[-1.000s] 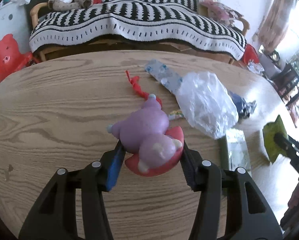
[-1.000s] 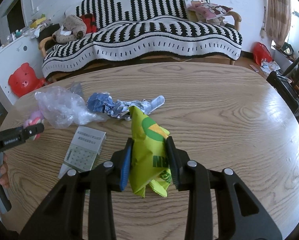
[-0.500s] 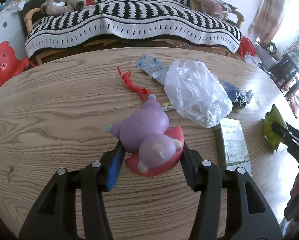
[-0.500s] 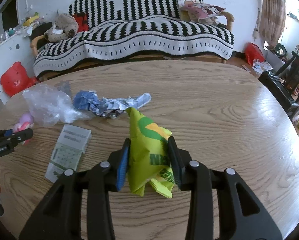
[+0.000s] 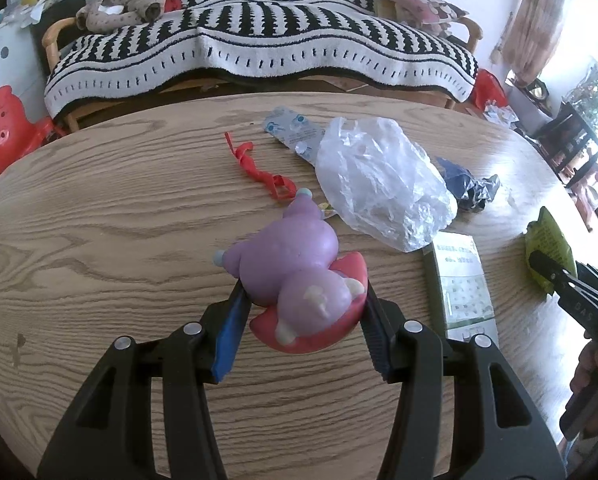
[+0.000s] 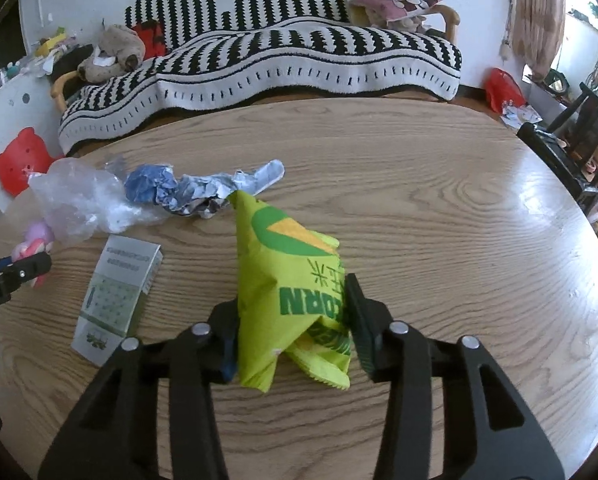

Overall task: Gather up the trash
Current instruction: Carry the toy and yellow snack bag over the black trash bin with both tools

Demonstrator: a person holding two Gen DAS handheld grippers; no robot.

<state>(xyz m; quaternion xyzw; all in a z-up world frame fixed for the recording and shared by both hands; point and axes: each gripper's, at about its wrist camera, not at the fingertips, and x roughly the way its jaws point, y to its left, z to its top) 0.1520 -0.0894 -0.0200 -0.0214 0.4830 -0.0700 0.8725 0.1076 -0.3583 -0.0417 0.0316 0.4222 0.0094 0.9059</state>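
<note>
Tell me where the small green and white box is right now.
The box lies flat on the table, left of the green wrapper, just below the clear plastic bag.

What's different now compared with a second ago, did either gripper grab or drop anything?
The right gripper is opening its jaws: the gap around the green corn snack bag has widened, though the bag still sits between them. Nothing dropped yet. The left gripper keeps the same grip on the purple and pink toy. The clear plastic bag, the small box and the red ribbon lie as before.
</note>
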